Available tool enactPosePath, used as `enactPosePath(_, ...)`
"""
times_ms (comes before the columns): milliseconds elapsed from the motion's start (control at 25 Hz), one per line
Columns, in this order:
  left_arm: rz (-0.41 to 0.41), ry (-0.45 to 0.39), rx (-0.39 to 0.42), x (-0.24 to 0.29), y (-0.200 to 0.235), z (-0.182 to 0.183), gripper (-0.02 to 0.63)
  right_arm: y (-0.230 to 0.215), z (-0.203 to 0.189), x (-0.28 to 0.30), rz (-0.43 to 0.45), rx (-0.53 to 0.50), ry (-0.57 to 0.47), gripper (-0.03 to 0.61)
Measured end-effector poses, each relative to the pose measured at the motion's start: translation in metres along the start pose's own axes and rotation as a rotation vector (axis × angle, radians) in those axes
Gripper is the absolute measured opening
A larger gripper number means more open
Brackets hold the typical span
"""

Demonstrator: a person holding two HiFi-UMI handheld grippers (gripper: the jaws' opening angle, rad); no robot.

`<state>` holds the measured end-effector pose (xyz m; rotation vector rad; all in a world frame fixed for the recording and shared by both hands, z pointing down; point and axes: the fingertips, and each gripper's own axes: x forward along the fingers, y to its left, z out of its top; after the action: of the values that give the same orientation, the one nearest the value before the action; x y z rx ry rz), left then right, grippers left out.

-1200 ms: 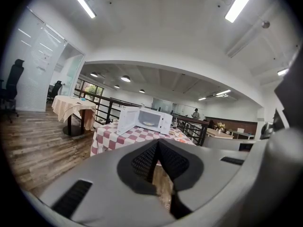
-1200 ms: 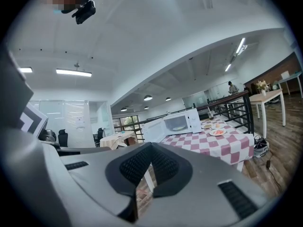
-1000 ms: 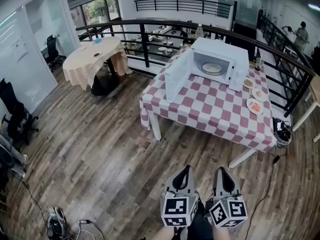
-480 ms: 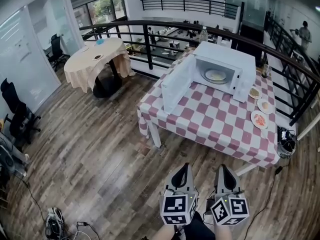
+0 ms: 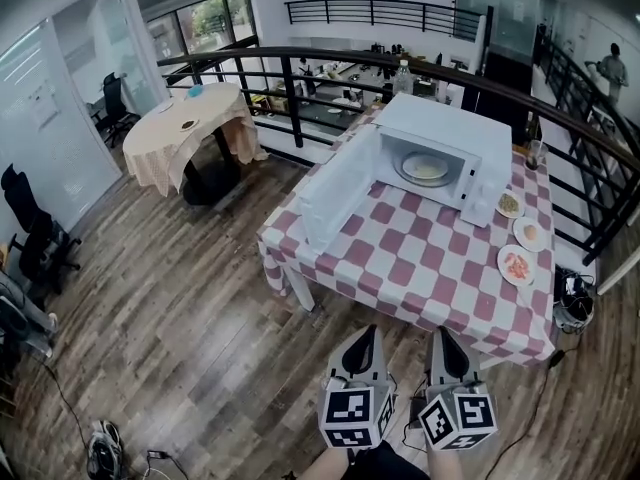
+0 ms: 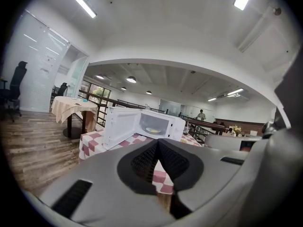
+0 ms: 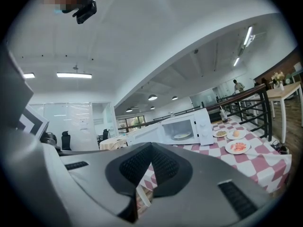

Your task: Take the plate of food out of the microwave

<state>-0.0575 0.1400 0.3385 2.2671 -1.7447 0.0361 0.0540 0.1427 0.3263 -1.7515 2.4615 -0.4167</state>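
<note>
— Waiting inside the white box-shaped microwave oven (image 5: pixel 440 133), whose hinged white door (image 5: pixel 335 196) stands wide open, a round pale plate of food (image 5: pixel 425 168) sits on the oven floor. The oven is at the far end of a table under a red-and-white checked tablecloth (image 5: pixel 400 268). Where are the claws?

— Short of it. The left gripper (image 5: pixel 372 336) and the right gripper (image 5: pixel 440 336) are side by side over the brown plank floor (image 5: pixel 200 298), near the table's front edge. Both are clenched, jaws pressed together, with nothing between them.

— How will the plate handle?

— Probably as stiff glazed crockery: light enough, but slick at the rim and breakable if dropped. The food looks flat and loose, so a tilt could slide it off. It may also be warm.

— Where to take hold?

— The near rim, facing the opening, looks best, with one jaw above and one below. A gripper on each side of the rim would also serve, keeping the plate level on the way out. The door hangs left of the opening, so the clear way in is straight on. Three small round plates of food (image 5: pixel 517 265) lie by the oven's right side, and the cloth in front is bare for setting down.
</note>
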Motion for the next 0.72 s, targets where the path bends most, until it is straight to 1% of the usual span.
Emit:
enactPosePath(320,-0.016,0.004,0.025,0.038,-0.013,0.006,0.012,-0.031,0.007,0.027,-0.014,0.021,-0.01,-0.009)
enactPosePath(720,-0.019,0.015,0.038,0.081,-0.003,0.012,0.012,-0.048,0.009,0.065,-0.034,0.033,-0.013,-0.009)
